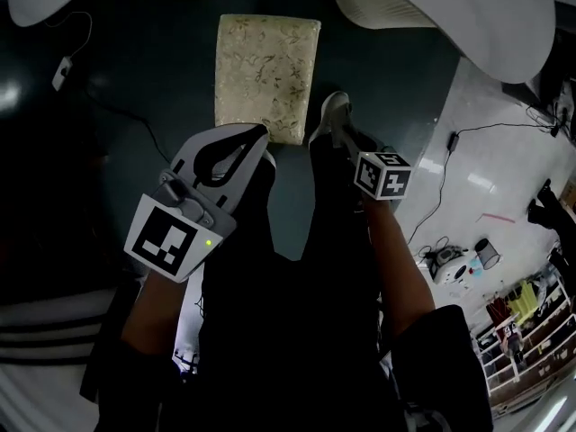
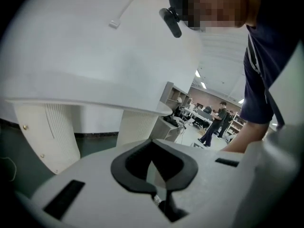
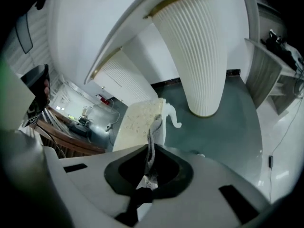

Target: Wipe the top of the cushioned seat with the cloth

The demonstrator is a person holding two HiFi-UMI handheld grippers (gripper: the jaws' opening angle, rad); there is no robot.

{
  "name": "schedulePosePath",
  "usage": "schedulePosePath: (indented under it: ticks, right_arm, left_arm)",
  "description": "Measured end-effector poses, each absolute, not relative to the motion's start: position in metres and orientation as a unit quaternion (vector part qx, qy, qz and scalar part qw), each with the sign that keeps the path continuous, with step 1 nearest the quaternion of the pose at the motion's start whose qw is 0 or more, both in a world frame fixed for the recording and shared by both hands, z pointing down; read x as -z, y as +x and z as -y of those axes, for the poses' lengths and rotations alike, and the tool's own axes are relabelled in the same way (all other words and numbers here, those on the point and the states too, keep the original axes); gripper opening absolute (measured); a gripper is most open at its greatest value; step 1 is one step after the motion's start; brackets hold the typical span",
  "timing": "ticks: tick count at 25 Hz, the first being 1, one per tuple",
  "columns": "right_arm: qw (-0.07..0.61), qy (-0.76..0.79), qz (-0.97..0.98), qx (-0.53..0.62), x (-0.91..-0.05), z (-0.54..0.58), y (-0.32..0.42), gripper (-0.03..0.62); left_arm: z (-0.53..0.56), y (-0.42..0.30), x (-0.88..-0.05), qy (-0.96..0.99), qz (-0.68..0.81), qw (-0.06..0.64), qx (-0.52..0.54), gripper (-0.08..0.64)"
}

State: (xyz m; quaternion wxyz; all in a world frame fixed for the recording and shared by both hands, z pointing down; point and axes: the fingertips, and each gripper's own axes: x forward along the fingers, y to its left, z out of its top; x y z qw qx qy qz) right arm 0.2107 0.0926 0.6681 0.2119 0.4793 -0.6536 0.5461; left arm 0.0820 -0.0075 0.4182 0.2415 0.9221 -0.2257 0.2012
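The cushioned seat (image 1: 267, 75) is a beige patterned rectangular pad on the dark teal floor, ahead of both grippers; it also shows as the pale seat (image 3: 137, 122) in the right gripper view. My right gripper (image 1: 331, 126) hangs just right of the seat's near corner, shut on a white cloth (image 3: 151, 148) that stands up between the jaws; the cloth (image 1: 335, 108) sticks out past them. My left gripper (image 1: 255, 142) hovers at the seat's near edge, jaws together with nothing in them. In the left gripper view, the left gripper (image 2: 154, 175) points up at a white tabletop.
White round tables (image 1: 468, 16) overhang the far side, one on a ribbed pedestal (image 3: 199, 56) just beyond the seat. Cables (image 1: 441, 187) trail over the pale floor at right. A person's arm (image 2: 259, 80) is close on the left gripper's right; other people stand far off.
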Motion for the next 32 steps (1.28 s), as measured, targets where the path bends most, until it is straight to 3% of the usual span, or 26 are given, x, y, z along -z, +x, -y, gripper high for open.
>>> schedulePosePath:
  ticks: [8,15,25,32]
  right_arm:
    - [0.127,0.506,0.729,-0.444,-0.476,-0.019,0.218,0.032]
    - [0.035,0.506,0.772,-0.383,-0.312,0.003,0.186,0.034]
    - [-0.042,0.481,0.823,-0.3,-0.157,0.008,0.146,0.034]
    - [-0.069,0.477,0.84,-0.25,-0.099,0.009,0.132,0.034]
  left_arm:
    - [0.026,0.081,-0.259,0.955,0.242,0.117,-0.123,0.006]
    - [0.003,0.052,-0.146,0.964,0.246,0.06,-0.083,0.006]
    - [-0.007,0.009,-0.08,0.963,0.262,0.031,-0.052,0.006]
    - [0.006,-0.006,-0.057,0.963,0.266,0.012,-0.049,0.006]
